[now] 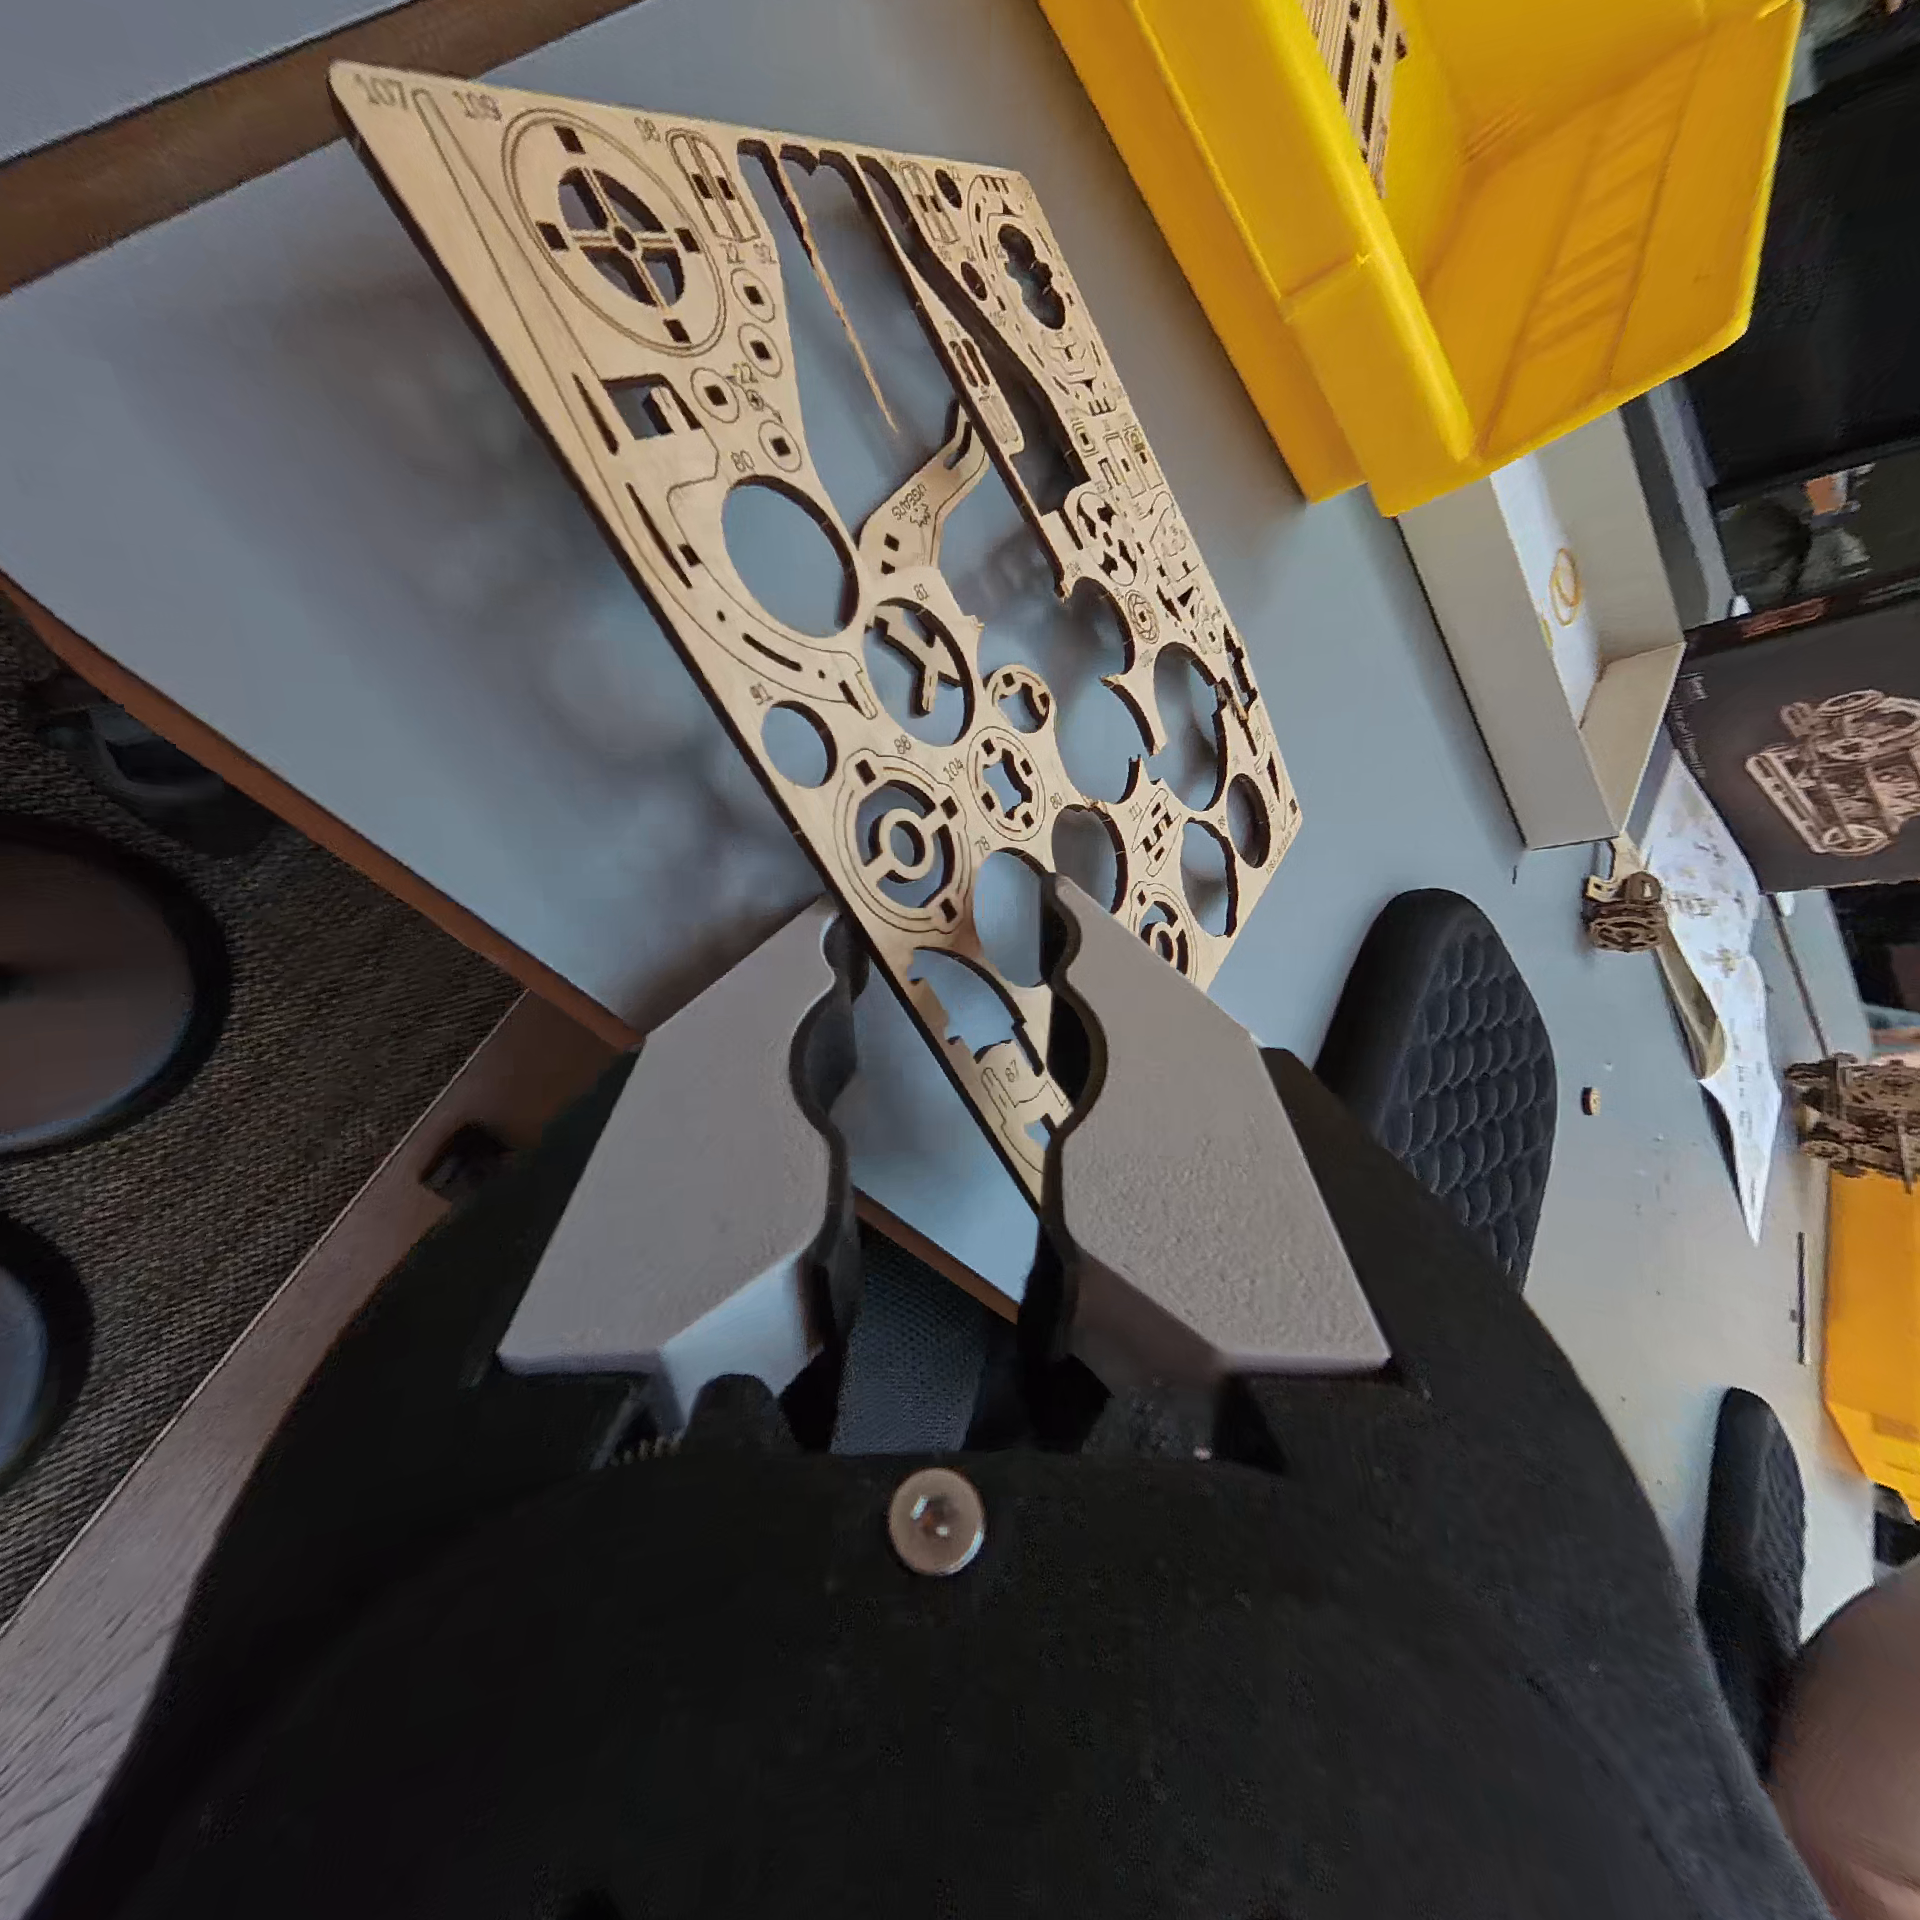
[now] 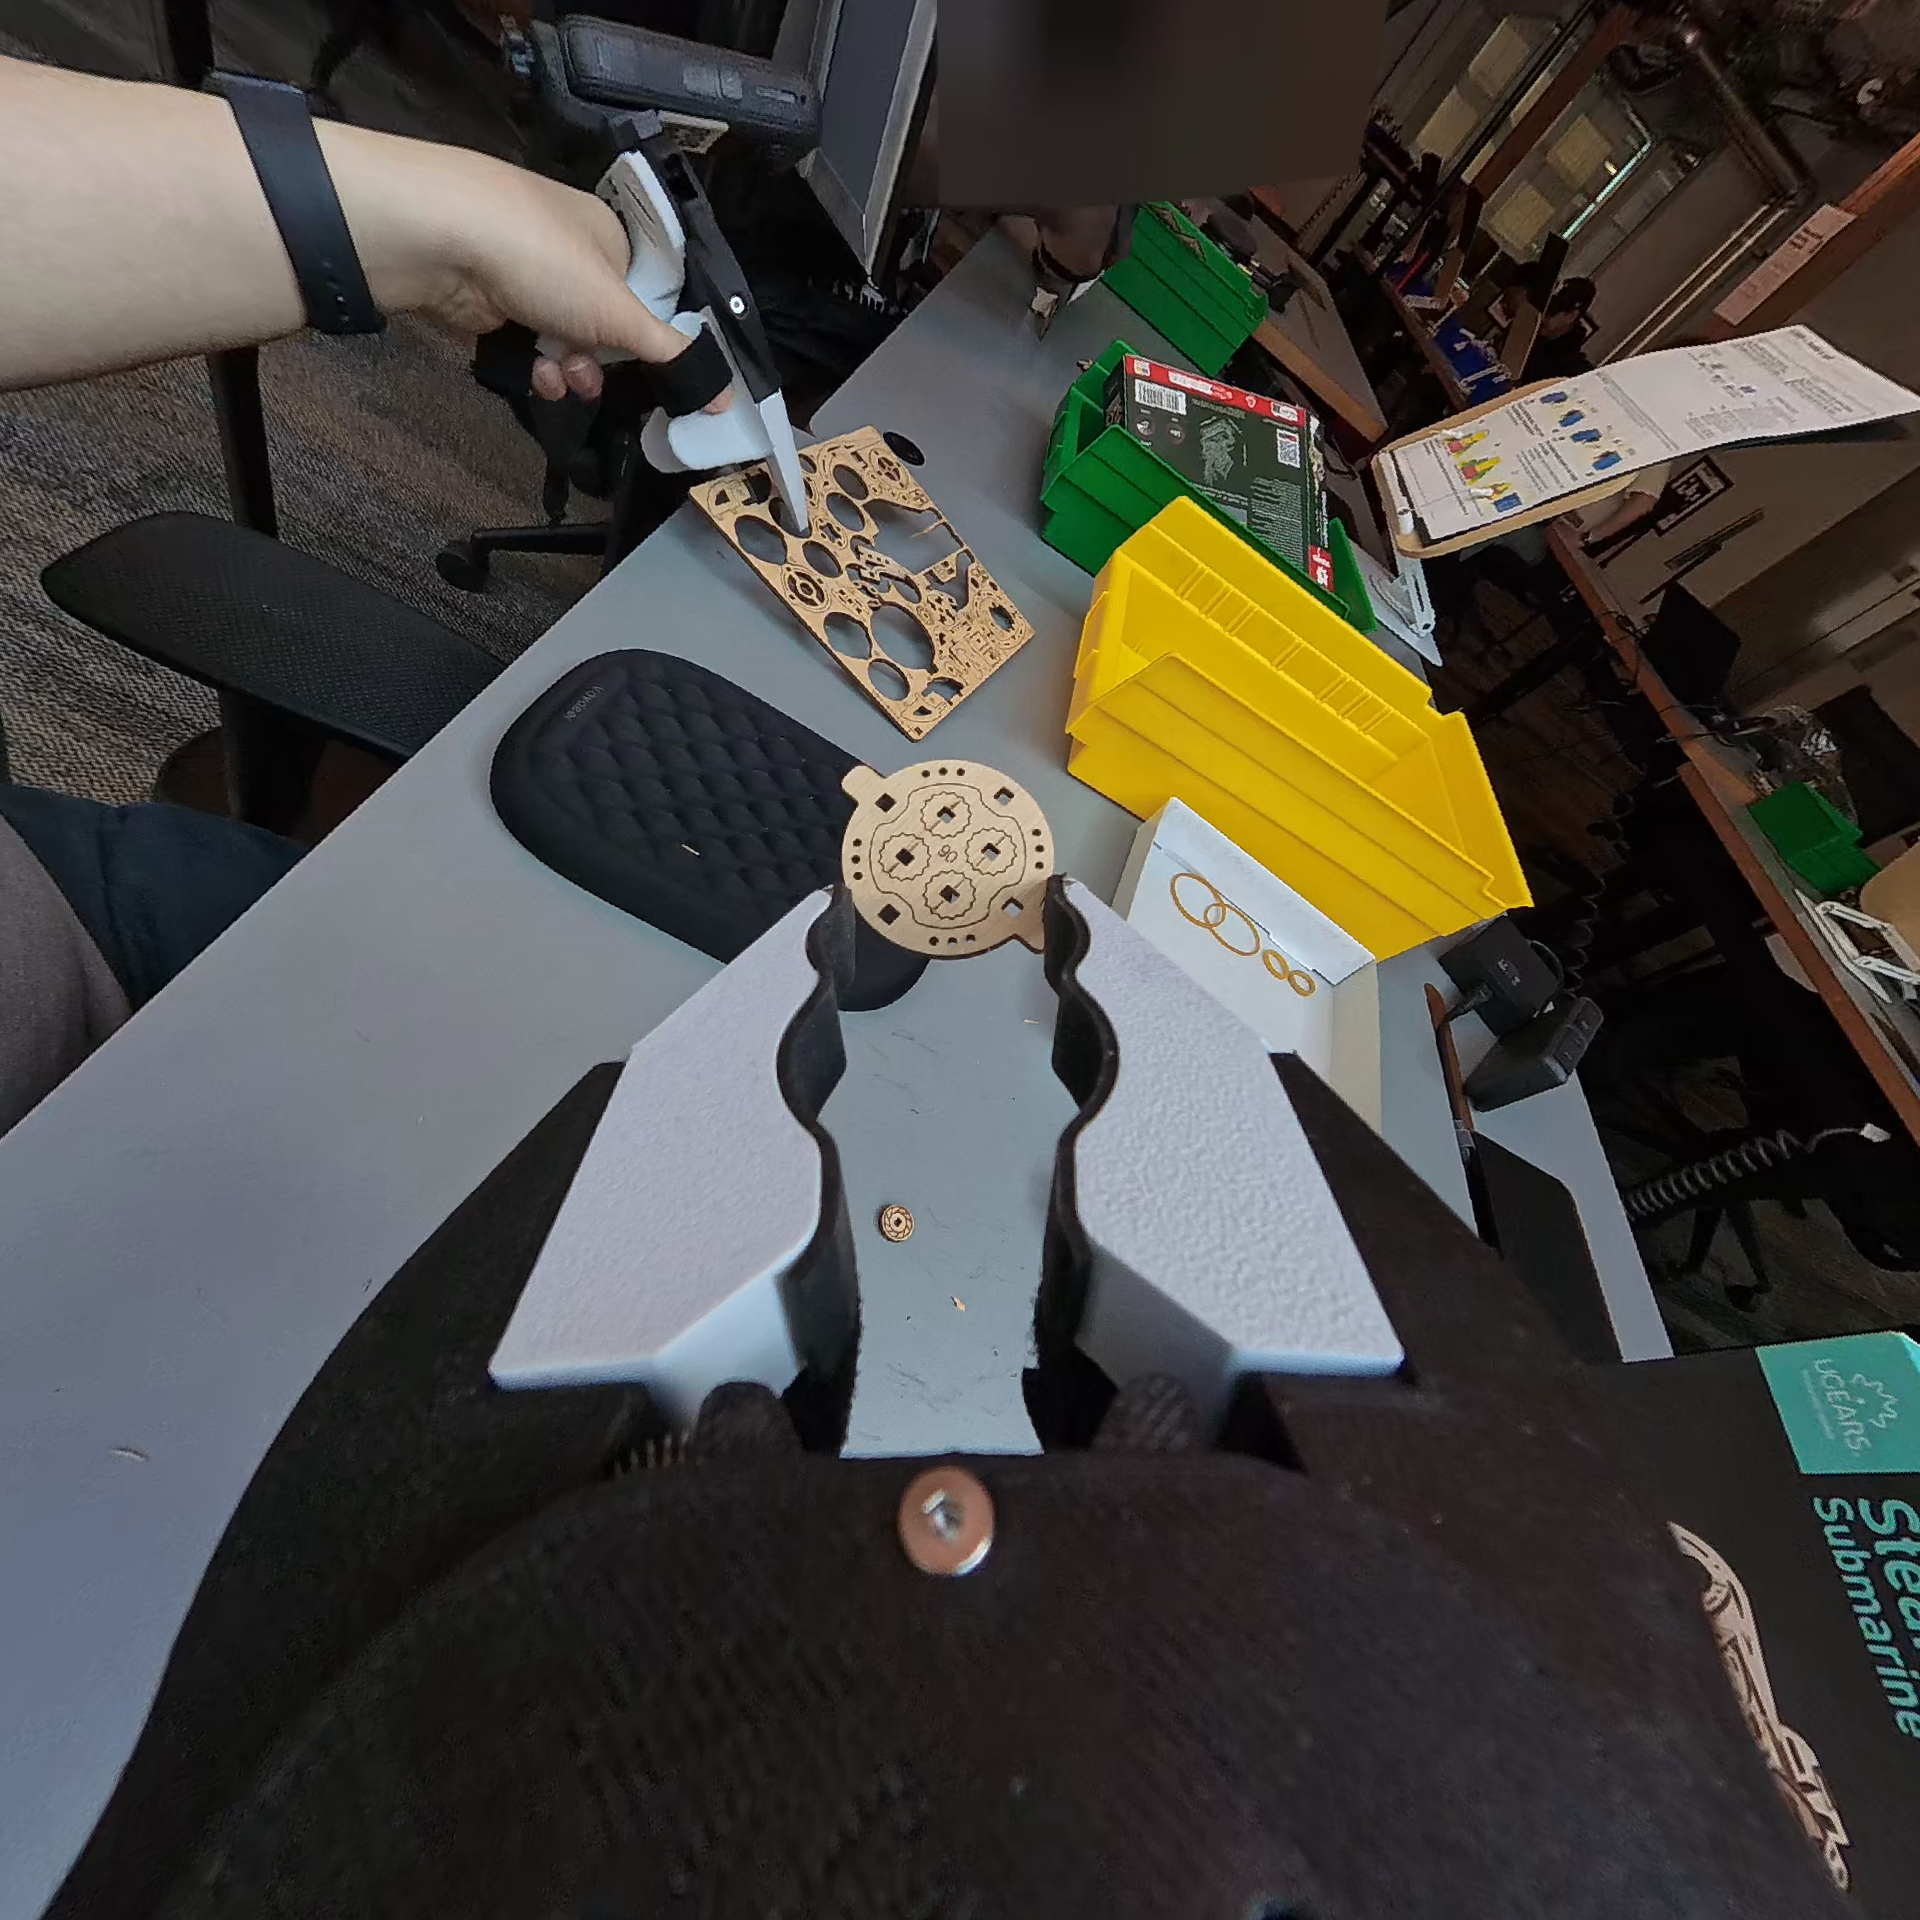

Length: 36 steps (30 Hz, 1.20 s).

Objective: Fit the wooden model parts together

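The left gripper (image 1: 951, 925) has its jaws closed down on the near edge of the wooden parts sheet (image 1: 727, 499), one finger on each face, and the sheet stands tilted up off the grey table (image 1: 260, 436). From the right wrist view the same sheet (image 2: 862, 582) sits at about 11 o'clock from the right gripper, with a hand (image 2: 520, 270) working the left tool.

The right gripper (image 2: 948, 914) pinches a round wooden disc (image 2: 945, 857) by its lower edge between the fingertips; the disc is held upright above the table, pierced with square and gear-shaped holes. A tiny wooden ring (image 2: 897, 1223) lies flat on the table between the right fingers.

Containers: a yellow bin (image 2: 1288, 717) lies at 1 o'clock from the disc, and looks to be several nested together, with nothing visible in it in the right view. In the left view the yellow bin (image 1: 1455, 260) at 1 o'clock shows a strip of cut wooden sheet (image 1: 1361, 73) at its far end. Beyond it, green bins (image 2: 1122, 488) hold a dark printed box (image 2: 1236, 457) standing on edge. A shallow white box (image 2: 1247, 945) at 3 o'clock of the disc holds several thin gold-coloured rings (image 2: 1236, 930). A black padded wrist rest (image 2: 675, 790) lies at 9 o'clock of the disc
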Tool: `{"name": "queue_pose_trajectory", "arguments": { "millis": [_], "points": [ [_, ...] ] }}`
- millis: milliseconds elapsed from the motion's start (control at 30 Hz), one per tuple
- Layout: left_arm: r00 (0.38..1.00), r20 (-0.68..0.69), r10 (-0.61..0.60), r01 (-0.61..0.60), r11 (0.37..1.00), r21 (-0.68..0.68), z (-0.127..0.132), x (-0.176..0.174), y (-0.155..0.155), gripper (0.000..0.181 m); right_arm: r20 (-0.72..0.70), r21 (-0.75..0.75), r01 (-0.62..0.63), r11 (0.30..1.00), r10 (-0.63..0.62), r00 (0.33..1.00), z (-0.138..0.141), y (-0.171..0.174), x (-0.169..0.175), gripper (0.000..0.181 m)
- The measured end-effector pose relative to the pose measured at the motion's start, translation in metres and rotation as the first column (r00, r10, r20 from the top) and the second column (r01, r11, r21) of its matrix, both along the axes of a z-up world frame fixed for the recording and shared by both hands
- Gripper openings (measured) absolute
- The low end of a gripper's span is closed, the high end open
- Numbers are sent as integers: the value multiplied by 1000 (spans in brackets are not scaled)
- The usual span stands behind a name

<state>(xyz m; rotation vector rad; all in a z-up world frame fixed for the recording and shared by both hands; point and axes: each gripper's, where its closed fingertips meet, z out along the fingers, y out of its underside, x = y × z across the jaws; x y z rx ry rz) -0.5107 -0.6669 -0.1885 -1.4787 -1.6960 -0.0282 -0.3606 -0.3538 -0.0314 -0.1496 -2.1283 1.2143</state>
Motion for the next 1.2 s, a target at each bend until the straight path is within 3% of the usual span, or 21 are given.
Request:
{"name": "queue_pose_trajectory", "arguments": {
  "millis": [200,433,600,667,733,800,867,933,1033,1100,1200],
  "points": [
    [998,63,-2,18,965,-263,-1,1,-4,59,-1,1,-5,1000,5,1000,-1,-1,1,36],
    [995,104,5,44,887,-461,-6,2,-7,72,-27,7,29,1000,-29,999,3,9,0,36],
    [999,31,-27,40,833,-552,12,-5,-6,76,-38,-13,72,997,-73,997,8,22,-5,36],
    [994,-88,-63,2,820,-572,40,-9,0,71,-47,-20,94,995,-95,994,10,29,-7,36],
    [943,-293,-159,-24,843,-537,88,-12,26,63,-72,-23,126,992,-127,989,13,37,-11,36],
    [801,-528,-281,76,923,-376,146,-1,84,62,-109,-17,168,986,-169,980,18,46,-15,36],
    [615,-710,-342,305,934,-185,198,27,147,46,-172,-2,225,974,-222,960,26,59,-19,36],
    [499,-756,-425,533,837,-119,218,53,201,36,-244,-5,284,959,-276,929,39,72,-19,36],
    [376,-749,-545,806,591,-25,227,87,278,35,-342,-16,374,927,-356,869,58,93,-15,36],
    [307,-761,-572,911,408,61,239,109,319,34,-384,-36,421,906,-402,832,66,106,-9,36],
    [218,-740,-636,965,253,67,239,125,376,37,-399,-82,481,873,-471,787,70,127,-1,36]
  ]
}}
